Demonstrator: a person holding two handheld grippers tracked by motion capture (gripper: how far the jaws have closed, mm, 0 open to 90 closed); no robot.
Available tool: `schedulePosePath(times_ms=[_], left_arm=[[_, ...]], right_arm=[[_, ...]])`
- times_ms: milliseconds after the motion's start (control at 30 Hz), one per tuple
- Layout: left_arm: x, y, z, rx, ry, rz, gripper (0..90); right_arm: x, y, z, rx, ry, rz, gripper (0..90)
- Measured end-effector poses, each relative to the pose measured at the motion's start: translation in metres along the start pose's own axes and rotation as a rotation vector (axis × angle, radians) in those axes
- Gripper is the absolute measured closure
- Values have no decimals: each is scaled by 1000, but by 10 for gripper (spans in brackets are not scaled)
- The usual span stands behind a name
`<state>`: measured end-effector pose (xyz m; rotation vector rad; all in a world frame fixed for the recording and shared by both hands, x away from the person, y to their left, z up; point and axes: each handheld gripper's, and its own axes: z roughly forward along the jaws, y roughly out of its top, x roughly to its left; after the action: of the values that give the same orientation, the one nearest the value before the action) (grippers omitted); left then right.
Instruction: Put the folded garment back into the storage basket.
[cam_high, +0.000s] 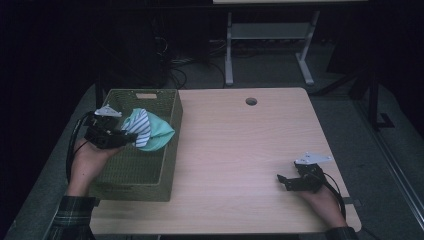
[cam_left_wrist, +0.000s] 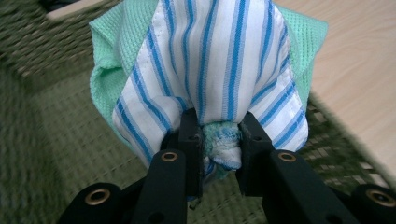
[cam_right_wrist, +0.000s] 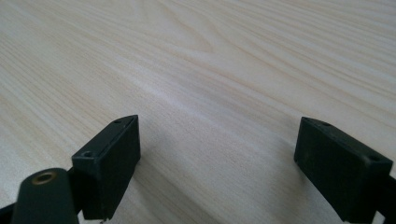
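My left gripper (cam_left_wrist: 219, 149) pinches the bunched cloths (cam_left_wrist: 210, 70) over the basket (cam_high: 167, 150). I should lower them inside before releasing. My right gripper (cam_right_wrist: 219, 158) rests spread at the right, on the table (cam_right_wrist: 210, 56).

At the left of the high view, the person's left hand (cam_high: 90, 155) comes up from the bottom edge in a plaid sleeve (cam_high: 72, 217) and carries the left gripper (cam_high: 131, 137), which points toward the right of the frame with a grey plate on top. In the left gripper view its jaws stand close together, pinching a bunched fold between them. At the lower right, the right hand (cam_high: 325, 202) holds the right gripper (cam_high: 284, 181) low, pointing left, its jaws spread wide apart with nothing between.
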<state>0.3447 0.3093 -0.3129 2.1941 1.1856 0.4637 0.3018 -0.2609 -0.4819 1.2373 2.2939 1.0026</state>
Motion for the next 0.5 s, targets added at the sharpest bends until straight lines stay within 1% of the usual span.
schedulePosePath(times_ms=[100, 200, 267, 500], left_arm=[[6, -6, 5, 23, 20, -19, 744], [11, -11, 10, 34, 35, -41, 744], [14, -14, 13, 40, 44, -48, 744], [20, -24, 28, 65, 59, -75, 743]], right_arm=[[0, 0, 0, 2, 2, 3, 140], [0, 0, 0, 2, 2, 3, 140], [0, 0, 0, 2, 2, 4, 140], [0, 0, 0, 2, 2, 3, 140]])
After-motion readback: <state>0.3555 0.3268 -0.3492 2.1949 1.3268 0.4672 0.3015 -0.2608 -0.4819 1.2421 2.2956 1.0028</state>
